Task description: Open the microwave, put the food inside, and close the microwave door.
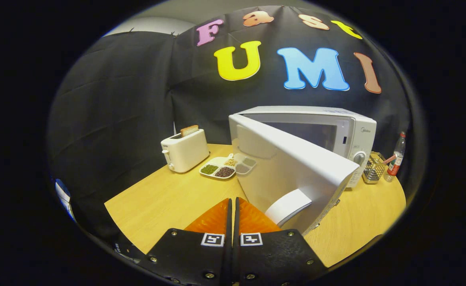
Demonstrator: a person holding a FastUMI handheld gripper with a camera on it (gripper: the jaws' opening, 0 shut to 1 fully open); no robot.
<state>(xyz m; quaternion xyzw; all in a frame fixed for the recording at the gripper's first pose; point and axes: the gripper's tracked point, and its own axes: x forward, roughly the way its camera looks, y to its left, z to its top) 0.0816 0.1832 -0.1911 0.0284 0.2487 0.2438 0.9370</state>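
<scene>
Far left on the tabletop (pixel 165 198): toaster (pixel 185 150) with a slice of bread standing in its slot, near the booth wall. Just right of it, a divided tray (pixel 220 167) of beans and grains, presumably the food, lying between toaster and microwave (pixel 336 127) and partly seen through the door's window. At centre, the hand-held gripper (pixel 233 210), fingers pressed together with nothing between them, pointed at the gap between tray and door. Right of the fingers, the microwave door (pixel 292 167) swung wide on its left hinge, its handle (pixel 286 206) close beside the fingertips; cavity exposed behind it. Farther right, a wire basket (pixel 374 169) and a bottle (pixel 396 157) close to the tabletop's rim. Judged from this: opening step apparently done, food not yet inside. Next move calls for parting the fingers, reaching forward and slightly left to the tray's near rim, gripping it level so nothing spills, then carrying it round the door's free edge into the cavity. Open room lies on the bare wood ahead and left of the fingers; tight spots are the door's outer edge, jutting far toward the gripper, and the toaster close on the tray's left. Tabletop rim curves in near the right side, leaving little margin there.
</scene>
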